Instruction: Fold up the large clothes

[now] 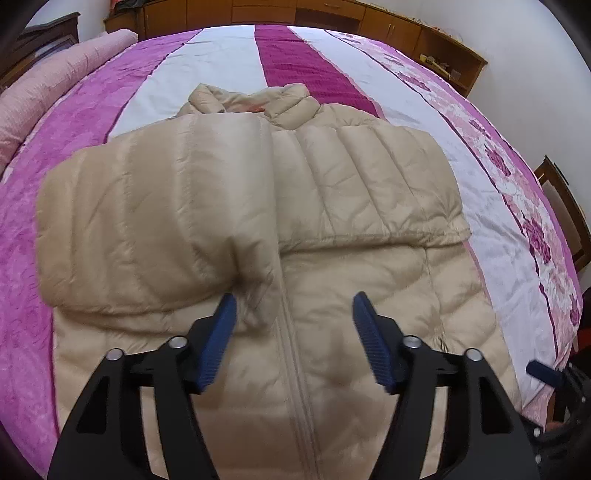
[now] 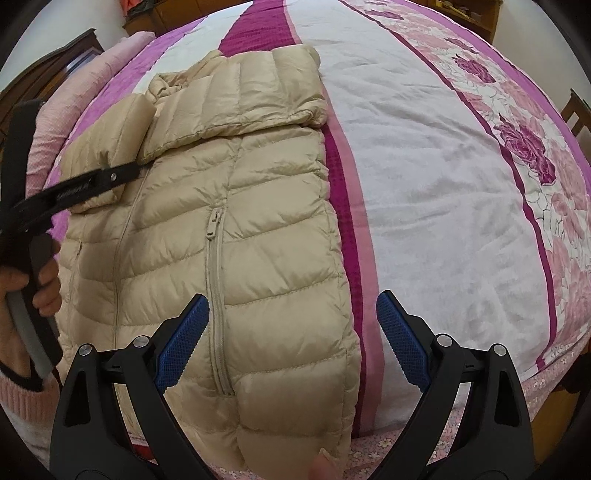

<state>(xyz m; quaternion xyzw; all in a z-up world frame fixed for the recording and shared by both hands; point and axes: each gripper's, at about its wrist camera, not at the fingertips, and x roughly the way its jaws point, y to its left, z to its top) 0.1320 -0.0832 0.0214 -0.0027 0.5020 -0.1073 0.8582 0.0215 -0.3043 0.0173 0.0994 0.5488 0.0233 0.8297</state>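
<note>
A beige puffer jacket [image 1: 369,295] lies front up on the bed with its collar at the far end. Both sleeves are folded across the chest; the left sleeve [image 1: 147,229] ends in a cuff beside my left gripper's blue pad. My left gripper [image 1: 293,301] is open just above the centre zip [image 1: 291,350], and nothing is between its fingers. In the right wrist view the jacket [image 2: 258,229] fills the left half. My right gripper [image 2: 293,301] is open over the jacket's right edge near the pocket zip [image 2: 214,295], holding nothing. The left gripper's black fingers [image 2: 110,177] reach in over the folded sleeve.
The bedspread [image 1: 221,66] has purple, white and floral stripes, with wide bare cloth to the right of the jacket [image 2: 424,203]. A pink rolled quilt [image 1: 55,74] lies along the left side. Wooden cabinets [image 1: 388,22] line the far wall and a chair [image 1: 565,206] stands at the right.
</note>
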